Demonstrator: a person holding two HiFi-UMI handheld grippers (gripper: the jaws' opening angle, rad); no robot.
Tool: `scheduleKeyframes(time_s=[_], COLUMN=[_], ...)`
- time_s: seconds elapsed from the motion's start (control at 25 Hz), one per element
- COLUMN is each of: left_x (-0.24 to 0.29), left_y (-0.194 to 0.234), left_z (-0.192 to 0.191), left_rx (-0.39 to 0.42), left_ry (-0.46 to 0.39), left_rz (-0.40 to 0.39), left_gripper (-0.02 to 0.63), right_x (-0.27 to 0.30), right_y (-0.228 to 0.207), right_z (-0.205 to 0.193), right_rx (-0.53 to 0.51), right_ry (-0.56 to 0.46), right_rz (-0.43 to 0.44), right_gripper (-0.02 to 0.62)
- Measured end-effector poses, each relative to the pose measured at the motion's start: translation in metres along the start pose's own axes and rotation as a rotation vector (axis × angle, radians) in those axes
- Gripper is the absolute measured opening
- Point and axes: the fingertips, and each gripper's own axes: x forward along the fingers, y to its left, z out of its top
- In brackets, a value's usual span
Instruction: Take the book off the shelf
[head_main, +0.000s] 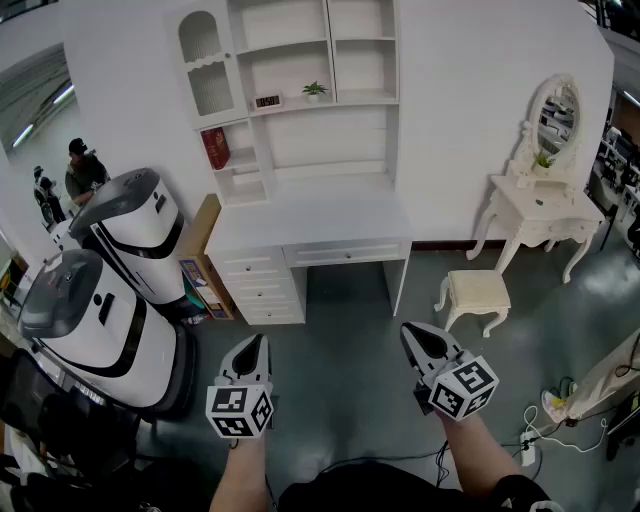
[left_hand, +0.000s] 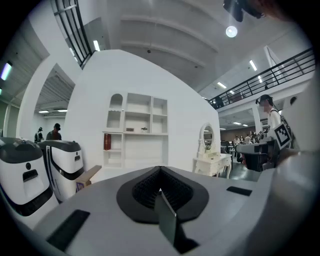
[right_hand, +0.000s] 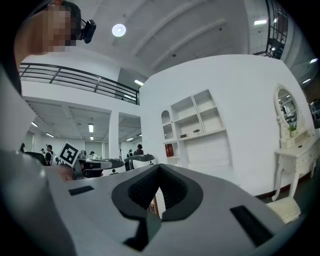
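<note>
A dark red book stands upright in a left-hand compartment of the white shelf unit, far ahead of both grippers. It also shows small in the left gripper view as the book and in the right gripper view as the book. My left gripper hangs over the grey floor, shut with nothing in it, and its jaws meet at a point. My right gripper is held beside it at about the same height, also shut and empty.
The shelf tops a white desk with drawers, and holds a small clock and a plant. Two big white-and-black machines and a cardboard box stand left. A dressing table, stool and floor cables are right.
</note>
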Motion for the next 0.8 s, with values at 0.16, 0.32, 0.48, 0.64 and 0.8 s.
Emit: scheduleKeyframes(time_s=[0.16,0.32,0.48,0.64,0.8], left_x=[0.008,0.008,0.006,0.001,0.006], left_y=[-0.008,-0.019,-0.032,-0.033,-0.025], left_z=[0.004,-0.003,-0.016,-0.024,-0.014], left_rx=[0.017,0.010,-0.002,0.002,0.010], left_ry=[-0.003,0.010,0.039,0.058,0.038], left_rz=[-0.001,0.008,0.000,0.009,0.017], left_gripper=[0.009,0.009,0.009,0.009,0.009], right_x=[-0.009,-0.022,-0.030,-0.034,-0.026], right_y=[-0.007,-0.019,-0.015,0.006,0.015], right_z=[-0.005,-0.016,-0.024,-0.031,-0.028], right_rx=[0.010,0.037,0.054,0.086,0.031], right_ry=[0.007,0.018,0.012,0.006,0.010], right_rz=[0.007,-0.005,0.041,0.162,0.195], right_gripper=[0.006,0.006,0.006,0.008,0.008])
